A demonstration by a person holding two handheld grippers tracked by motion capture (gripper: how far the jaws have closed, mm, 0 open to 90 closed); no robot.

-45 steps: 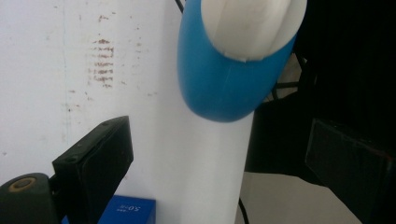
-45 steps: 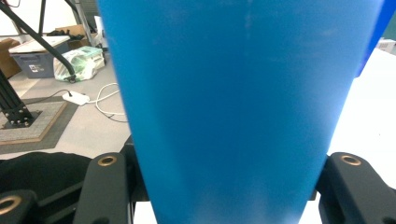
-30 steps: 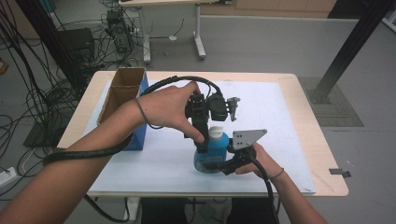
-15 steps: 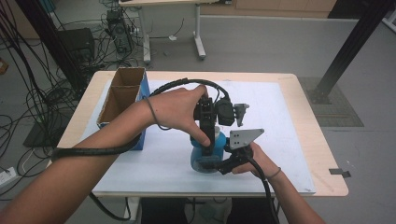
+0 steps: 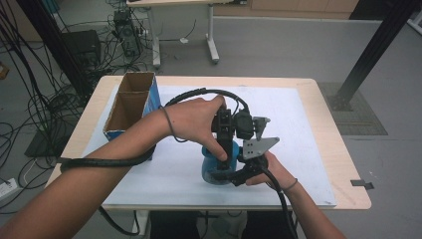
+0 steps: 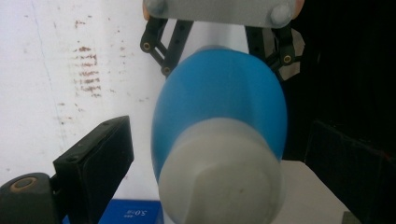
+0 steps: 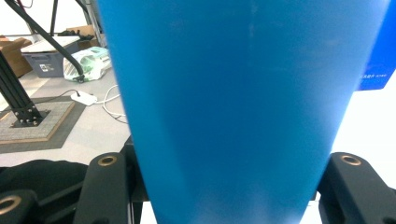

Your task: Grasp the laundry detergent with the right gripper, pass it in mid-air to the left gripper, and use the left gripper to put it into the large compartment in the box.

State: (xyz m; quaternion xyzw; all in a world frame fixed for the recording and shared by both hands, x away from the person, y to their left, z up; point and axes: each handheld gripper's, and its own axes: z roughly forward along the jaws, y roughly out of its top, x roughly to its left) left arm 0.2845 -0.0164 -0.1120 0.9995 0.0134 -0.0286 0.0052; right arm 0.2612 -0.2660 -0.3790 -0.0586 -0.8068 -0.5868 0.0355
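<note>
Blue plastic bottle (image 5: 218,169) with a pale cap (image 6: 219,172) stands upright near the table's front edge, its body clamped by the right gripper (image 5: 226,175); the left gripper (image 5: 225,158), directly above, straddles the cap with jaws apart.

Open sheet (image 5: 298,129) right of bottle (image 5: 211,172)

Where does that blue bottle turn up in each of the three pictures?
High view: the blue bottle stands low at centre on the white table cover, between both hands.
Left gripper view: bottle at centre, seen from above, its pale cap nearest.
Right gripper view: bottle's blue body up close across the middle.
Shared landmark: the blue cardboard box.
</note>
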